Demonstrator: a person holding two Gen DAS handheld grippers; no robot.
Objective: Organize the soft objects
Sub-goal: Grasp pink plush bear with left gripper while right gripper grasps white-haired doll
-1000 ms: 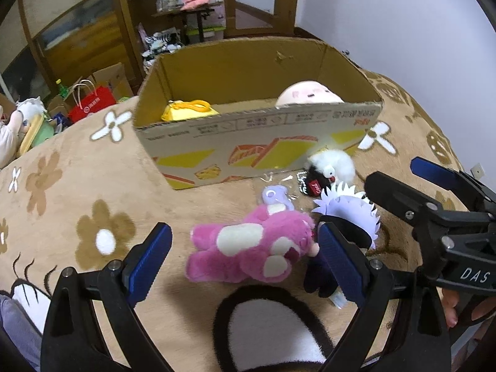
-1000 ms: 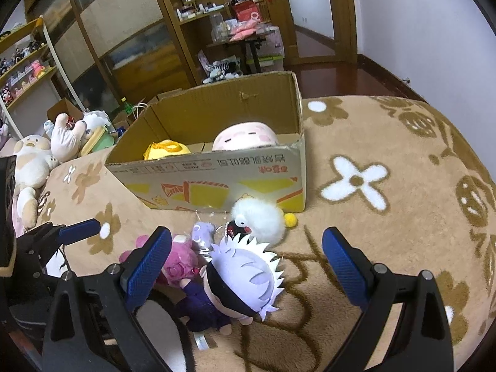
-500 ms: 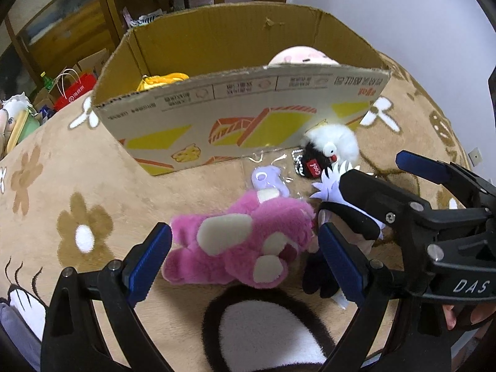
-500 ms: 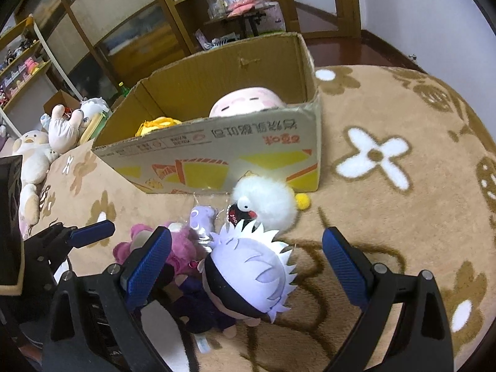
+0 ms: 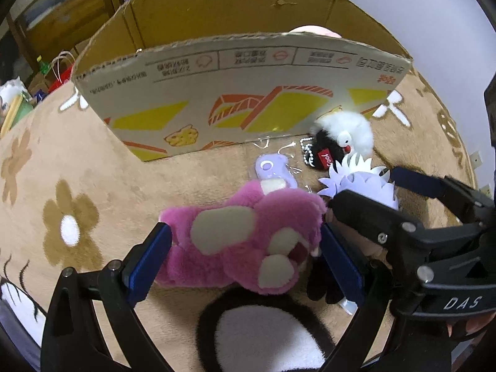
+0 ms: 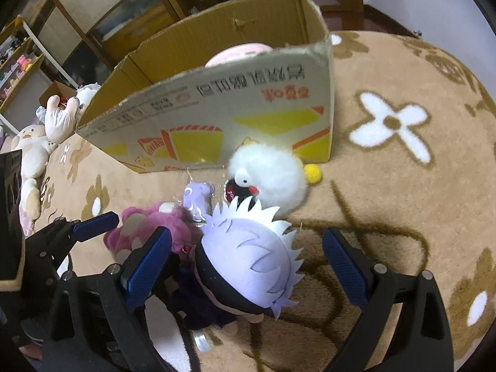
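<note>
A pink plush bear (image 5: 245, 235) lies on the brown flowered blanket between the pads of my left gripper (image 5: 245, 263), which is open and straddles it. It also shows in the right wrist view (image 6: 155, 226). My right gripper (image 6: 245, 266) is open around a doll with spiky lilac hair and dark clothes (image 6: 248, 266), which also shows in the left wrist view (image 5: 359, 179). A white fluffy plush with a black face (image 6: 269, 176) and a small lilac toy in clear wrap (image 6: 198, 195) lie in front of the cardboard box (image 6: 248, 102). A pink round plush (image 6: 238, 52) peeks over the box wall.
The box stands just beyond the toys, its printed wall (image 5: 248, 99) facing me. Pale stuffed animals (image 6: 34, 142) lie at the far left by the shelves. Wooden cabinets (image 6: 124, 6) stand behind. A black and white patch of the blanket (image 5: 266, 338) lies under my left gripper.
Both grippers have moved forward and down. The pink bear now sits between the left pads and the lilac-haired doll between the right pads. The box looms closer.
</note>
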